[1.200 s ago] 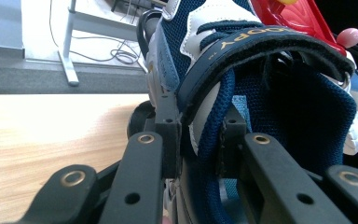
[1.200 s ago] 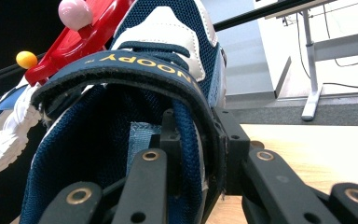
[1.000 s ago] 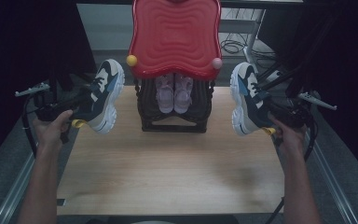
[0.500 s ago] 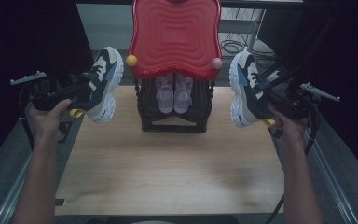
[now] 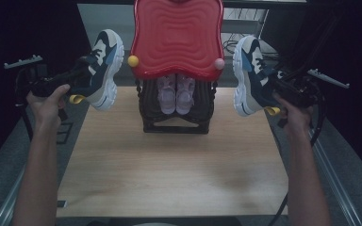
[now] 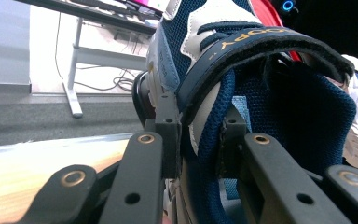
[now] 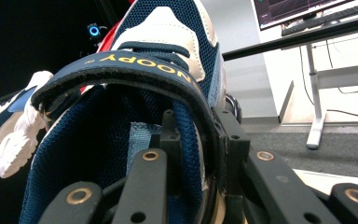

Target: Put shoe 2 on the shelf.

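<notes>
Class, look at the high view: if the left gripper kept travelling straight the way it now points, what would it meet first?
Probably the red wavy top of the shoe rack, since the left gripper, holding its sneaker, points toward it; depth is uncertain.

A light wooden table (image 5: 169,174) is standing on a grey carpeted floor (image 6: 37,123), and dark curtains (image 5: 23,33) are hanging on both sides. Behind it, a desk with white metal legs (image 6: 74,70) is standing before a pale wall (image 6: 4,42), with cables (image 6: 116,84) trailing under it. A monitor (image 7: 298,9) is glowing on a desk at the back. Bright light is glaring off the tabletop.
</notes>
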Available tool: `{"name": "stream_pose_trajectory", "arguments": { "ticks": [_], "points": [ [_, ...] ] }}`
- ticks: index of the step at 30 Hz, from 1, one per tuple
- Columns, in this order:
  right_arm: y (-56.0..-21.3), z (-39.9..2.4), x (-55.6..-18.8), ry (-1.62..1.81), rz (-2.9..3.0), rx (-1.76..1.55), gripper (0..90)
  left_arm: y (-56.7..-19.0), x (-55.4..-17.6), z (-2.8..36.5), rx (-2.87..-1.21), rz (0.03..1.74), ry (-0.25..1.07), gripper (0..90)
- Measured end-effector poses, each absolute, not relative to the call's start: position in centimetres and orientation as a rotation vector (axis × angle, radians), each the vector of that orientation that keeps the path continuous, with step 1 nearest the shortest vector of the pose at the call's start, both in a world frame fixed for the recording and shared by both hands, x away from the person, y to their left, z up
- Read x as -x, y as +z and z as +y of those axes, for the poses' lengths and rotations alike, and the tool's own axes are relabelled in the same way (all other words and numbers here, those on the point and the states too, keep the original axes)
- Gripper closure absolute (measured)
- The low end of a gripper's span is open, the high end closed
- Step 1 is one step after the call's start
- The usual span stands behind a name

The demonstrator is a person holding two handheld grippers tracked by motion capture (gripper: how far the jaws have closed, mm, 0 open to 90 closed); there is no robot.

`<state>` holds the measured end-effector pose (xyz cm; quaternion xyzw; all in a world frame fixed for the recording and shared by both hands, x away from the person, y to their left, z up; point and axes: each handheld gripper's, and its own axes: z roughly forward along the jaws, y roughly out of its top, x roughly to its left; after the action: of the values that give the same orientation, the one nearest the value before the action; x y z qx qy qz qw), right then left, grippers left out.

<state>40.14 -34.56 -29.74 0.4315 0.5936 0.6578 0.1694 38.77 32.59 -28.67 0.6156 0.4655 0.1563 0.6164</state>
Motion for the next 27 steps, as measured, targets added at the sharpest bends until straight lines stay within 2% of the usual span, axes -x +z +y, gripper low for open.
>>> {"name": "stream_pose_trajectory", "arguments": {
  "ticks": [27],
  "points": [
    [-22.8,-31.7,-42.3,1.945,1.679,-1.168,76.6,-21.4,-41.1,29.9,-1.402,1.003,0.387,75.5]
  ]
}}
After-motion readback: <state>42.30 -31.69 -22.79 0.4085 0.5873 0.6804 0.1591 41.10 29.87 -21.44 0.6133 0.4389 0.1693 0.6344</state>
